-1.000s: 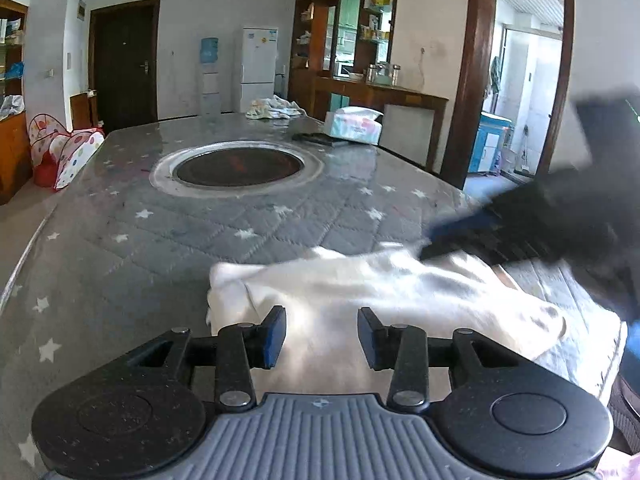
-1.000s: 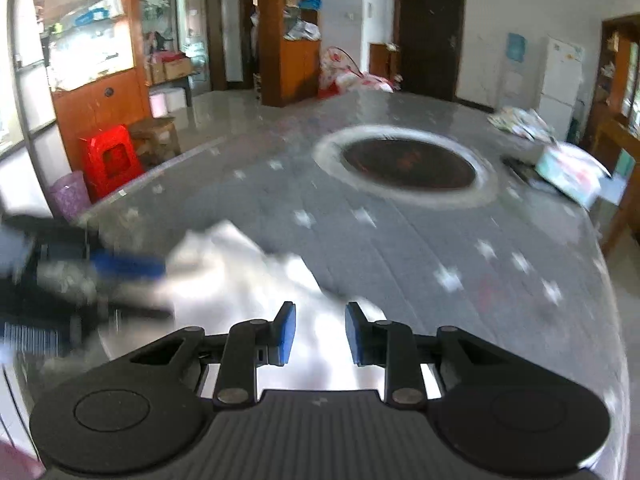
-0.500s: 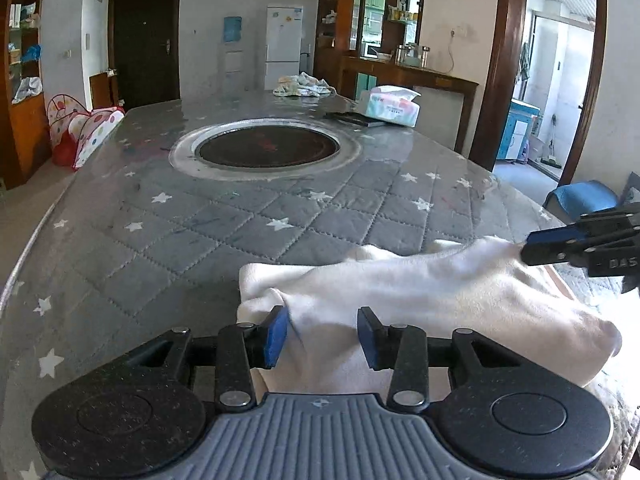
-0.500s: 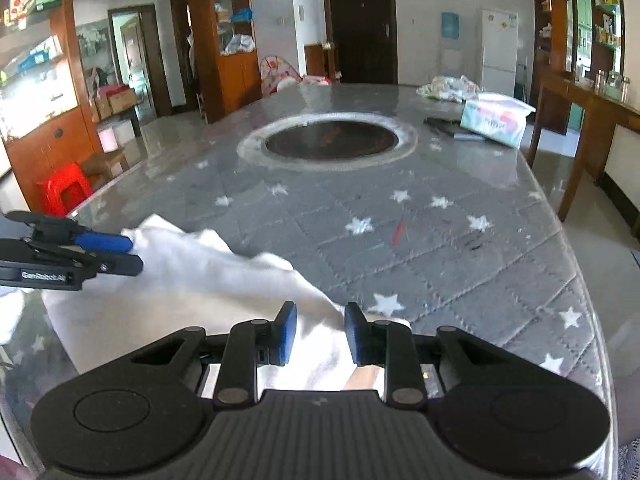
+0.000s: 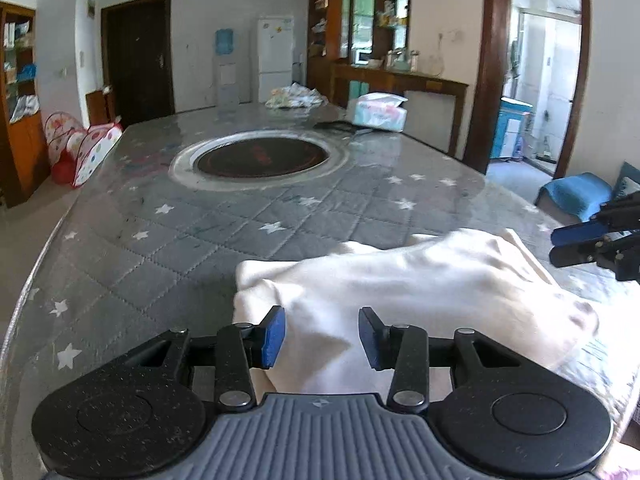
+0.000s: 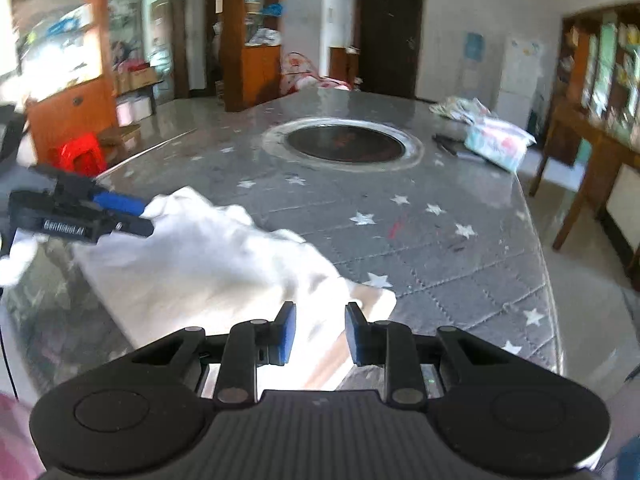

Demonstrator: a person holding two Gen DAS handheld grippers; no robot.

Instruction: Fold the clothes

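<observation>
Cloth first: a white garment point(image 5: 420, 280) lies bunched on the near end of the counter point(image 5: 200, 248), part of it doubled over itself and one edge reaching toward the counter's rim. It looks light, soft and limp, so it will probably sag and crease wherever it is lifted, and a single-layer pinch could slip free. Corners or a hem edge seem the best places to take hold, one at each end, so the fabric can be drawn taut before it is laid over.

Left hand-held gripper point(image 5: 322, 338) hovers over the near left part of the garment with its jaws wide apart and nothing between them. Right hand-held gripper point(image 6: 320, 334) sits at the opposite end, jaws moderately apart and empty, with cloth showing below them; whether its fingers touch the fabric cannot be told.

Counter covering is a grey quilted mat with white stars, likely offering some grip against sliding. A round dark inset point(image 5: 262, 158) sits in its middle, and a tissue pack point(image 5: 380, 112) and a heap of patterned fabric point(image 5: 294, 96) lie at the far end. Beyond are a dark door, a white fridge and wooden shelving.
</observation>
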